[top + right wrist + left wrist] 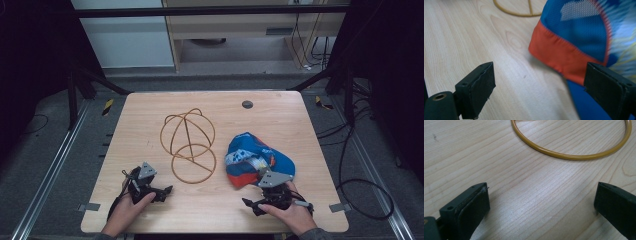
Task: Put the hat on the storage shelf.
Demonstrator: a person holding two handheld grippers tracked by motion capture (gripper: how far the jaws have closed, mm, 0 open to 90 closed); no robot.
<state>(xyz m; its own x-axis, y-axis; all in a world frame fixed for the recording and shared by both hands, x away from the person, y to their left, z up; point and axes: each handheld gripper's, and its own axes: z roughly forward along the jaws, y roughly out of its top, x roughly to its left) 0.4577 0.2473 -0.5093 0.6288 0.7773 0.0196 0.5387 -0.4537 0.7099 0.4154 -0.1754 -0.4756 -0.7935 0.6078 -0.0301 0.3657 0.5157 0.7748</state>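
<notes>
Lighting, as I read it: high view dim, dark at both sides, the wooden table (150, 210) evenly lit from above. Soft shadow under my left gripper (541, 202), sheen on the grain between its jaws. Beyond my right gripper (539, 85), the blue-and-orange cap (584, 37) blurs toward its far edge.

My left gripper (162, 190) sits on the desk (280, 120) near its front edge, just short of the wire frame (188, 146). My right gripper (252, 204) rests by the near rim of the blue-orange cap (252, 157). Frame and cap lie apart.
</notes>
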